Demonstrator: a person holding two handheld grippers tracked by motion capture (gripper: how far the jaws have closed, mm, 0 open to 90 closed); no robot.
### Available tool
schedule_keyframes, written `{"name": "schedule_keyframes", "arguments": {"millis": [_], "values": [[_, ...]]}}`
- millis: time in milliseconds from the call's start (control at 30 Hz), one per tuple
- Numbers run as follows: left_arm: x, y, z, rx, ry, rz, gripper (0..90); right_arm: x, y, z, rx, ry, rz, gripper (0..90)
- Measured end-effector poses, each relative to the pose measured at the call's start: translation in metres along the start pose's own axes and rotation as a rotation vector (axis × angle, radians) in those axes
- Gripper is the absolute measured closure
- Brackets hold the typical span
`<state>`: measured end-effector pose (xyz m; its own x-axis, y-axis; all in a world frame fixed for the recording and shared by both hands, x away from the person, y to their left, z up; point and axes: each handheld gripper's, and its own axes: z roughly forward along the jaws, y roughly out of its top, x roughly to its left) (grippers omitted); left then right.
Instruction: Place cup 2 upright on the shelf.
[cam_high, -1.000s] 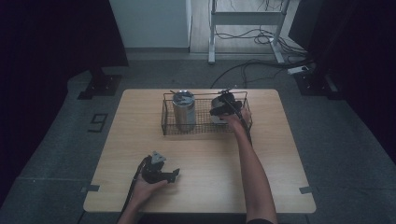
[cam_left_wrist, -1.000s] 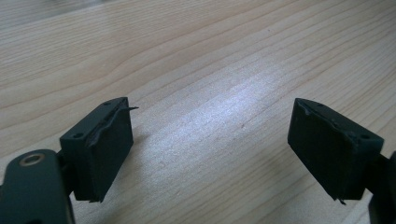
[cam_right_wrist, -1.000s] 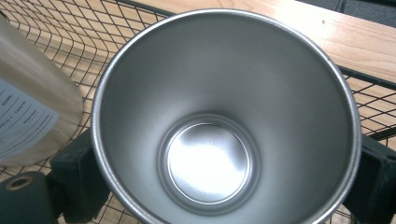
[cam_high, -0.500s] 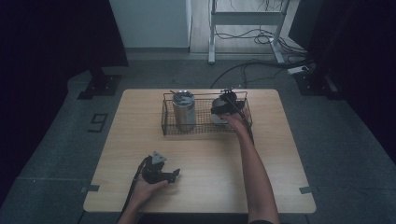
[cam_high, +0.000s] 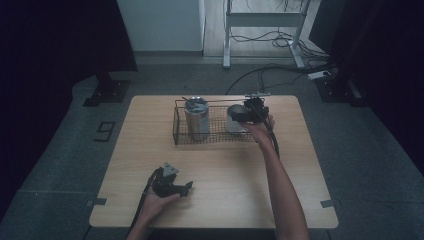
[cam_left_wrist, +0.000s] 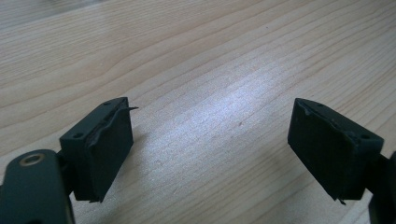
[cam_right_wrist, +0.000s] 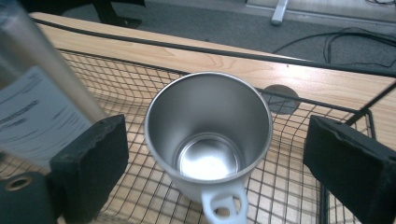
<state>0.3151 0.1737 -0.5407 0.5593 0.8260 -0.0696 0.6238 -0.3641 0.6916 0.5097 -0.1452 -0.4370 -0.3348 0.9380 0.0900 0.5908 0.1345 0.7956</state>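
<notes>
- High view: right gripper (cam_high: 248, 114) sits over a steel mug (cam_high: 235, 118) at the right end of a wire basket (cam_high: 182, 135), far side of the table (cam_high: 300, 200). A taller steel tumbler (cam_high: 196, 118) stands at the basket's left end. Left gripper (cam_high: 175, 184) rests near the front edge.
- Left gripper view: jaws spread wide, bare wood between.
- Right gripper view: jaws agape either side of the mug (cam_right_wrist: 208, 135), upright, handle toward camera, no contact.

A dim room is seen around a pale wooden counter (cam_high: 215, 165).
Grey floor (cam_high: 60, 165) is spread below; a white wall panel (cam_high: 160, 25), a metal frame (cam_high: 262, 20) and loose cables (cam_high: 280, 70) are set behind.
</notes>
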Motion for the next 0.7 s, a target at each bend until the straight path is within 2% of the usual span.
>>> {"name": "schedule_keyframes", "arguments": {"millis": [133,567,700], "values": [[0.0,0.0,-0.001,-0.002,0.002,0.001,14.3,0.0,-0.009,-0.015,-0.016,0.031,-0.01,10.2],[0.002,-0.001,0.0,0.006,0.01,0.001,14.3,-0.009,-0.055,-0.047,-0.027,0.081,-0.001,13.2],[0.003,0.0,-0.001,0.004,-0.012,-0.012,14.3,-0.011,-0.07,-0.058,-0.03,0.095,0.002,13.4]]}}
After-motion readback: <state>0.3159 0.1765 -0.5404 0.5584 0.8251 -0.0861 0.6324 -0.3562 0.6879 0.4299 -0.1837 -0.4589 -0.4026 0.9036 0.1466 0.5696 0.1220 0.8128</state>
